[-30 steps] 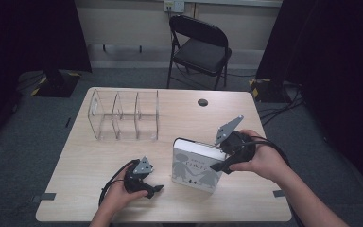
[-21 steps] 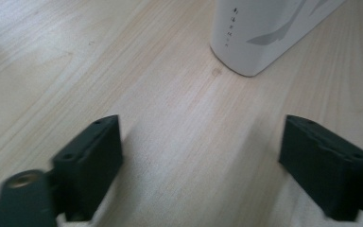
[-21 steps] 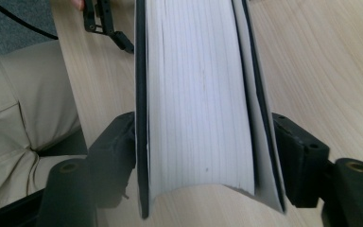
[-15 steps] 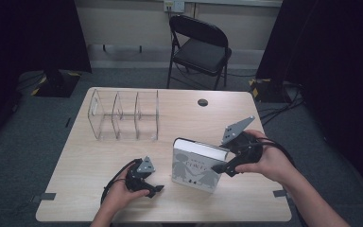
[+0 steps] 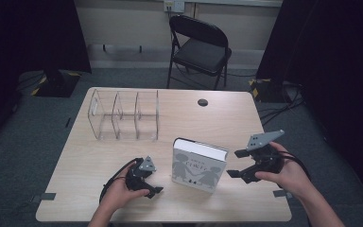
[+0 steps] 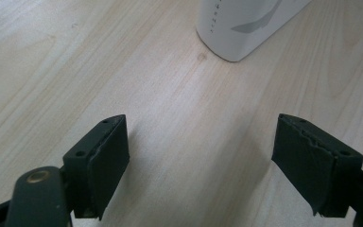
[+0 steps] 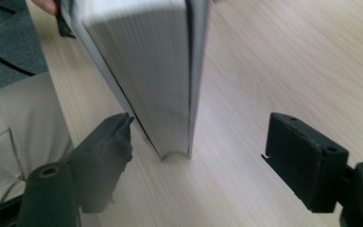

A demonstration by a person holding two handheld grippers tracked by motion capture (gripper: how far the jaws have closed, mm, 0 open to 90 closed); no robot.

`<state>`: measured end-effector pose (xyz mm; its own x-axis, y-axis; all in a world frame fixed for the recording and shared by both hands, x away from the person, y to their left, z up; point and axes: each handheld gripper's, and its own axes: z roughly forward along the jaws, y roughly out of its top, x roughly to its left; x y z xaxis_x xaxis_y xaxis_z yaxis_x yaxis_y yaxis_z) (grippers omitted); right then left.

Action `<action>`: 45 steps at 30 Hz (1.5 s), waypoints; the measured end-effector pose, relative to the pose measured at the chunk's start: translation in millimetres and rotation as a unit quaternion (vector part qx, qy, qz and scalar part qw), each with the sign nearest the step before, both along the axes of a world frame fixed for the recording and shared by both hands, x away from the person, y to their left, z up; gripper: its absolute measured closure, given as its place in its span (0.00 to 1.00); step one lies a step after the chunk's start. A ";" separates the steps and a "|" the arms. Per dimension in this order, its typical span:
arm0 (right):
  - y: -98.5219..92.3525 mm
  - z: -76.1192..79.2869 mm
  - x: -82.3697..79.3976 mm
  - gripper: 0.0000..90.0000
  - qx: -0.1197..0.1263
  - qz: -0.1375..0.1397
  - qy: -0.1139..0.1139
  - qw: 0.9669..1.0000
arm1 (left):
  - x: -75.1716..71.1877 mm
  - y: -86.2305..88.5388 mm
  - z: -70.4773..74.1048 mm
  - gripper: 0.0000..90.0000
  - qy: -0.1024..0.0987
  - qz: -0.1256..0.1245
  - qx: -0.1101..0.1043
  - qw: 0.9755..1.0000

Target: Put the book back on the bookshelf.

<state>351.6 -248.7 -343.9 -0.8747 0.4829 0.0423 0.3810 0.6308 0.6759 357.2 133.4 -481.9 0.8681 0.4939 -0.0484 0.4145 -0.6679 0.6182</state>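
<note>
- The book (image 5: 199, 165), cut off at the top in the right gripper view, stands upright, long axis vertical, cover facing the frame's bottom.
- The left gripper (image 5: 147, 182) has released jaws, just closing slightly over bare table (image 5: 123, 156).
- The right gripper (image 5: 234, 163) is spread, just opening, book's edge between them untouched.

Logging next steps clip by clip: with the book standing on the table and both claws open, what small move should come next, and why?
Probably close the right claw on the book. The book stands upright on the table, its page edge between the right claw's open jaws, which have just been opening and do not press it. The left claw sits open, apart from it; the clear rack waits beyond.
</note>
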 end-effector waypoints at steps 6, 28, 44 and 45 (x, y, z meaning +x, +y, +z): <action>-22.7 -37.1 -3.6 0.25 -0.003 -0.049 0.007 0.999 | 3.1 0.0 8.1 0.21 0.007 -0.009 0.011 1.000; -27.6 -148.2 -13.3 0.17 -0.018 -0.150 -0.019 0.988 | 9.0 -13.0 47.8 0.20 0.027 -0.056 0.054 0.997; -26.4 -155.9 -16.3 0.15 0.016 -0.164 -0.044 0.985 | 17.8 -26.8 99.6 0.19 0.048 -0.107 0.076 0.990; -26.4 -155.9 -16.3 0.15 0.016 -0.164 -0.043 0.985 | 18.7 -27.8 102.3 0.19 0.047 -0.112 0.077 0.990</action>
<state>335.3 -275.0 -499.8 -0.6726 0.7399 -0.0056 0.5007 0.4608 0.7328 375.9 105.6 -379.6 0.9520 0.2972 -0.0736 0.2962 -0.8332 0.4669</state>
